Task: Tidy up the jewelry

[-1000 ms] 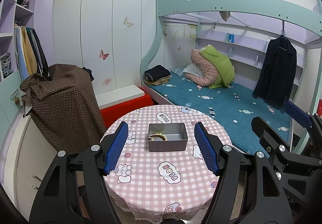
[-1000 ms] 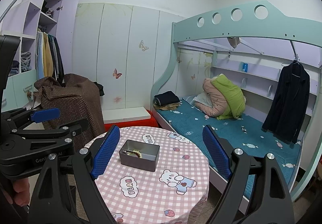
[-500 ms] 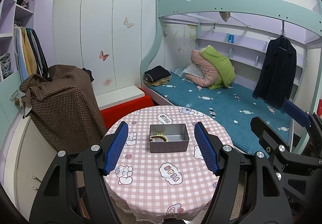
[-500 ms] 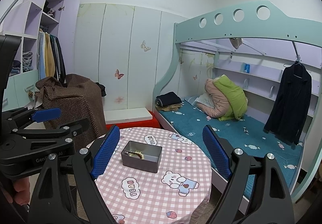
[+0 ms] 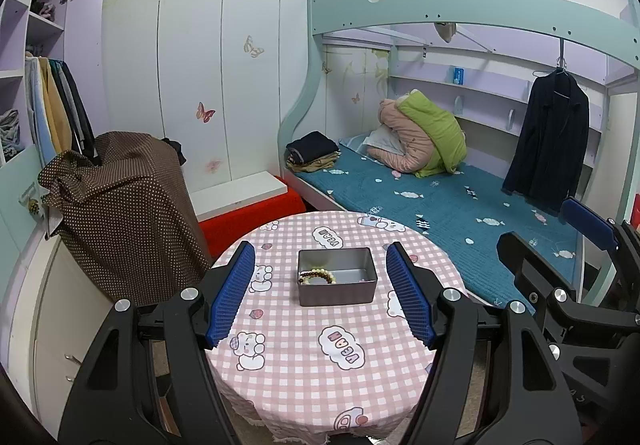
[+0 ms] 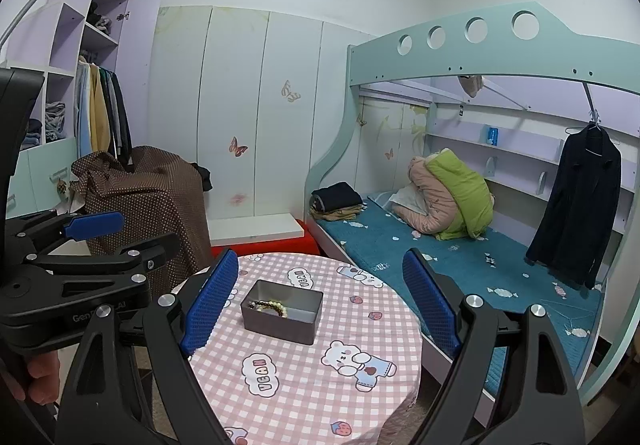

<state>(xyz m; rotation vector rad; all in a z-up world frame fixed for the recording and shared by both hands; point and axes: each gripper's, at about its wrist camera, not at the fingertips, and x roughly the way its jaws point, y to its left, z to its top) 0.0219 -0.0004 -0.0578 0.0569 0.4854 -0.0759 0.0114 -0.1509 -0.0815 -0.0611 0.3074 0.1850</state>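
A grey metal tin (image 5: 337, 283) stands in the middle of a round table with a pink checked cloth (image 5: 304, 361). Beaded bracelets (image 5: 317, 277) lie inside it at its left end. The tin (image 6: 281, 311) and the bracelets (image 6: 268, 306) also show in the right wrist view. My left gripper (image 5: 320, 293) is open and empty, held back from the table with the tin seen between its blue pads. My right gripper (image 6: 318, 305) is open and empty, to the right of the left one and also clear of the table.
A bunk bed (image 5: 440, 197) with a teal mattress stands right of the table. A brown dotted cloth covers furniture (image 5: 120, 213) on the left. A red bench (image 5: 248, 213) sits behind the table. A wardrobe with hanging clothes (image 6: 100, 117) fills the left wall.
Both grippers have drawn back a little from the table, so the tin looks smaller and farther. Both stay open. The tin and bracelets have not moved.
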